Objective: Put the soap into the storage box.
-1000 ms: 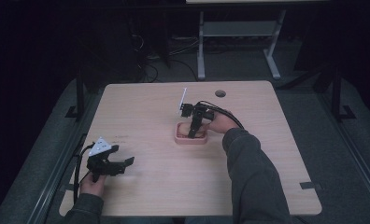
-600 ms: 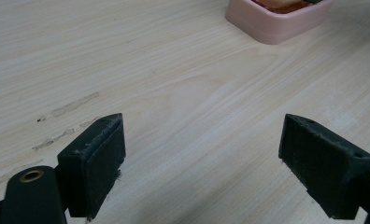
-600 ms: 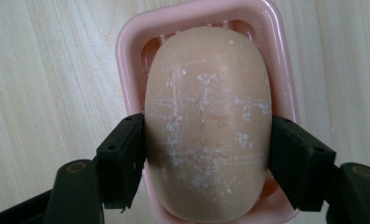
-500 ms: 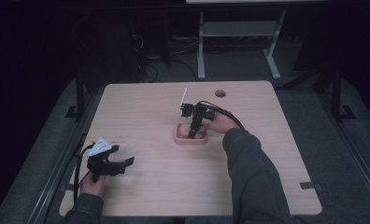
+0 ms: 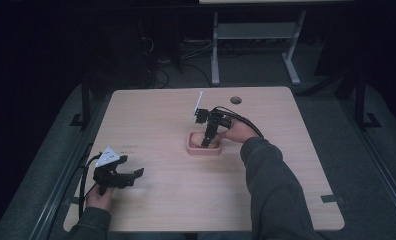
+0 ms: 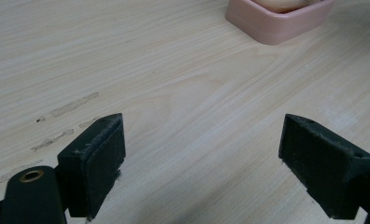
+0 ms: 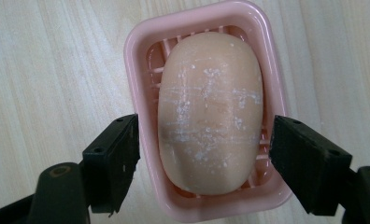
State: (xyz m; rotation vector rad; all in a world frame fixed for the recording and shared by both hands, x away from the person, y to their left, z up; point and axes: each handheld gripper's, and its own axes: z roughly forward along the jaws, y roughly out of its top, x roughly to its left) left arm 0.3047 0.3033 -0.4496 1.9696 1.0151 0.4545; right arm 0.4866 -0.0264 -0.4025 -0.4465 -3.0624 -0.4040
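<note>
A pink soap dish [image 5: 204, 147] sits near the middle of the wooden table [image 5: 161, 130], with a pale peach bar of soap [image 7: 209, 112] lying in it. My right gripper [image 7: 204, 161] hangs open just above the dish, one jaw on each side of the soap and not touching it; in the high view the right gripper [image 5: 207, 141] points down into the dish. My left gripper [image 5: 131, 176] rests open near the table's front left, nothing between its jaws. From the left gripper view the dish [image 6: 279, 21] lies ahead, beyond that gripper [image 6: 202, 163].
A round cable hole [image 5: 236, 100] is in the table's far edge. A metal table frame [image 5: 251, 40] stands on the dark floor behind. Faint scuff marks [image 6: 64, 121] line the wood in front of the left gripper.
</note>
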